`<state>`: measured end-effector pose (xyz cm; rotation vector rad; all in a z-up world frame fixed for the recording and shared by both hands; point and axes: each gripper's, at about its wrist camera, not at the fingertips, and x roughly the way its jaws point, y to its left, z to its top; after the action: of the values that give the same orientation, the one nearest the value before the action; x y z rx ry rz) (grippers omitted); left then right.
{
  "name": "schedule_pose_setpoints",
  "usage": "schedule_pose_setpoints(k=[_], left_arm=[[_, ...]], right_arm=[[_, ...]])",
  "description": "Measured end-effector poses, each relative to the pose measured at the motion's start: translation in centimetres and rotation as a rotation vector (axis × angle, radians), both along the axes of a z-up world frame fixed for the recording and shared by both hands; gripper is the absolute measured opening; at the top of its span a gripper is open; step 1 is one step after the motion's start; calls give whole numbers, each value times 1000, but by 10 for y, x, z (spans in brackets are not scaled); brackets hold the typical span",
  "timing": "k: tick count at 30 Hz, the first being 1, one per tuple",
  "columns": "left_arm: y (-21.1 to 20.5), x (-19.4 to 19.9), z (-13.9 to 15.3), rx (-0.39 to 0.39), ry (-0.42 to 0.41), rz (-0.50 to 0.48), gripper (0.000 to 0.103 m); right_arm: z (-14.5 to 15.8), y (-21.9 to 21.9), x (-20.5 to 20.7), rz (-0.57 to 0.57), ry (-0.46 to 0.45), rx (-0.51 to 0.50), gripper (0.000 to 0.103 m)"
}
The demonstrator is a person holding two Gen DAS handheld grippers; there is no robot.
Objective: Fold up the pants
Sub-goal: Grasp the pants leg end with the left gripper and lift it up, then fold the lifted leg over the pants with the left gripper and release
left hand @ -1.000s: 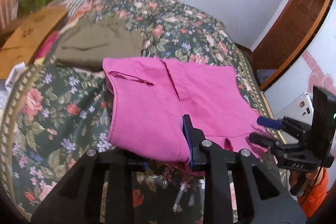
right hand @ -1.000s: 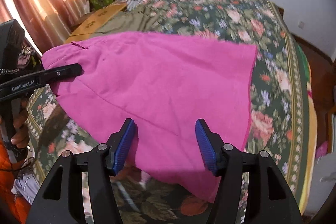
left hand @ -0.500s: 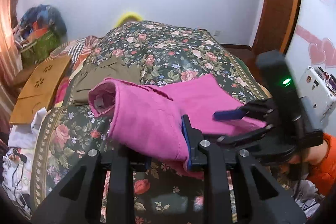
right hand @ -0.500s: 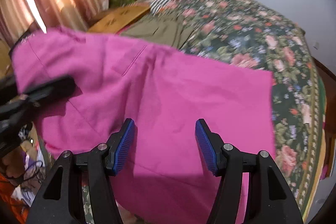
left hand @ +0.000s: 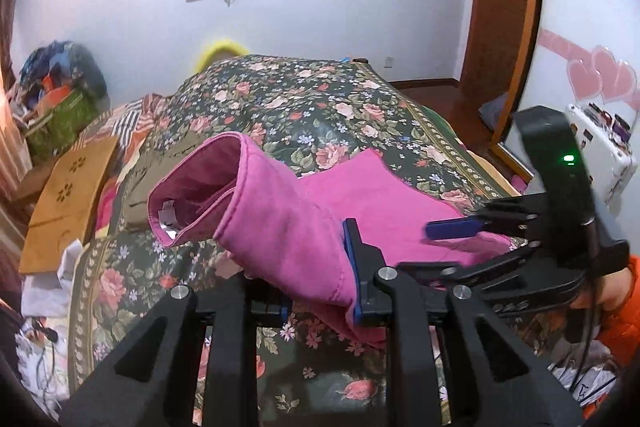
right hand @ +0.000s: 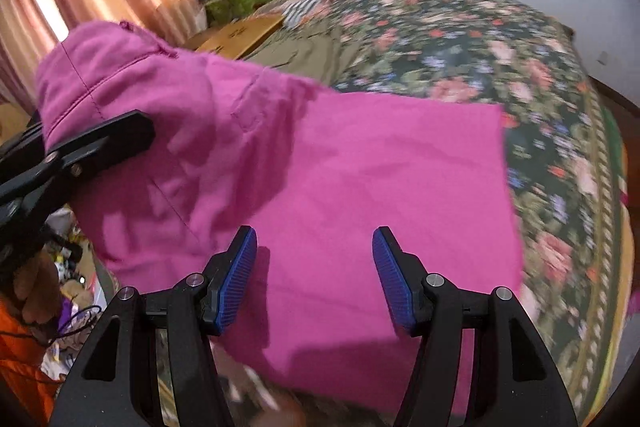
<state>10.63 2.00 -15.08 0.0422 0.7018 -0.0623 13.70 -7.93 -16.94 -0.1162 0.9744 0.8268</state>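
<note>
Bunching upward, pink pants [left hand: 288,227] half-lifted.

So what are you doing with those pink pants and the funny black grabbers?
A person is folding the pink pants on the flowery bed. The left gripper is pinching the waistband end and holding it up off the bed. The right gripper hangs open above the flat part of the pants, not pinching anything. A pair of olive pants lies further back on the bed.
</note>
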Motion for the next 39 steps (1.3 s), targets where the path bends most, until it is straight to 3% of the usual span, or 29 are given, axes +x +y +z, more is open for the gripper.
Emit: schedule_pose_setpoints(k=[9, 19, 26, 31, 39], left_arm=[[-27, 12, 8, 18, -4, -60, 21], [-58, 33, 7, -1, 17, -140, 21], [-68, 43, 3, -9, 35, -170, 21], [-79, 52, 0, -16, 53, -194, 21], [-106, 75, -20, 3, 125, -248, 21]], right_arm=[[-20, -38, -10, -88, 43, 25, 57], [-17, -47, -8, -102, 49, 66, 59], [-9, -85, -7, -191, 13, 62, 59], [-36, -89, 0, -212, 88, 58, 59], [-37, -89, 1, -211, 83, 83, 59]])
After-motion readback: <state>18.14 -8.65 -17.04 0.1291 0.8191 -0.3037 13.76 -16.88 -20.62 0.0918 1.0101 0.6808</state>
